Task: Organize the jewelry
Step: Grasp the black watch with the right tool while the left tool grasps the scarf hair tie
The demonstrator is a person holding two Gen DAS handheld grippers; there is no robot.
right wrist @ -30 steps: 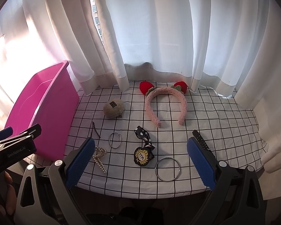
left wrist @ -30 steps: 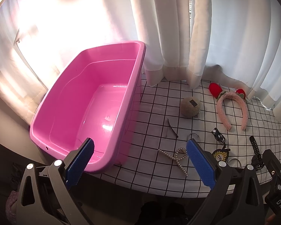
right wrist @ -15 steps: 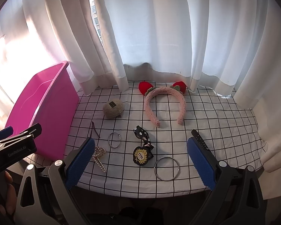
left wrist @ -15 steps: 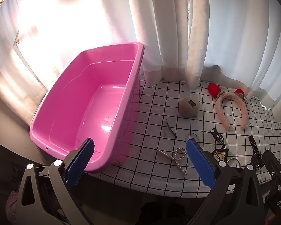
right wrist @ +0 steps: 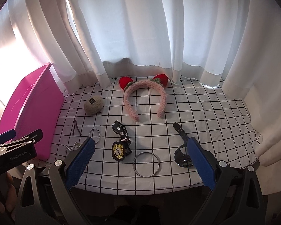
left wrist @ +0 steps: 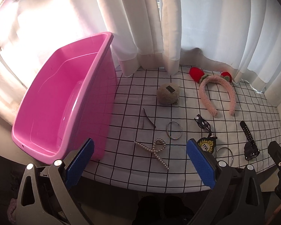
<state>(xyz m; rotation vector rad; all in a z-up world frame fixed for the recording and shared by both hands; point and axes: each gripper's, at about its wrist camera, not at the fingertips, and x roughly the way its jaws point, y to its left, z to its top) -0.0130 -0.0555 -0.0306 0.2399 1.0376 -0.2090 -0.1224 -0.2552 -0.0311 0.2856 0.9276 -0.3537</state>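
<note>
An empty pink tub [left wrist: 52, 110] [right wrist: 30, 108] stands at the table's left end. On the checked cloth [right wrist: 206, 116] lie a pearl hair clip [left wrist: 153, 151], a thin dark hairpin [left wrist: 147, 119] [right wrist: 75, 127], a small metal ring [left wrist: 174, 130] [right wrist: 95, 132], a larger ring [right wrist: 146, 164], a beige fuzzy ball [left wrist: 168, 93] [right wrist: 93, 104], a pink strawberry headband [left wrist: 216, 91] [right wrist: 145, 95], a bow with a badge [right wrist: 120, 140] [left wrist: 206, 133] and a black watch [right wrist: 181, 148] [left wrist: 249, 140]. My left gripper [left wrist: 140, 163] hovers open near the pearl clip. My right gripper [right wrist: 140, 163] hovers open near the front edge, over the larger ring.
White curtains [right wrist: 140, 28] hang along the back and right of the table. The cloth's front edge [left wrist: 149, 184] drops off just ahead of both grippers. In the right wrist view, the left gripper's body [right wrist: 13, 148] shows at the left, in front of the tub.
The left gripper has swung right, so the tub sits further left and more of the jewelry shows. The right gripper has edged forward and down toward the table. Nothing on the table has moved.
</note>
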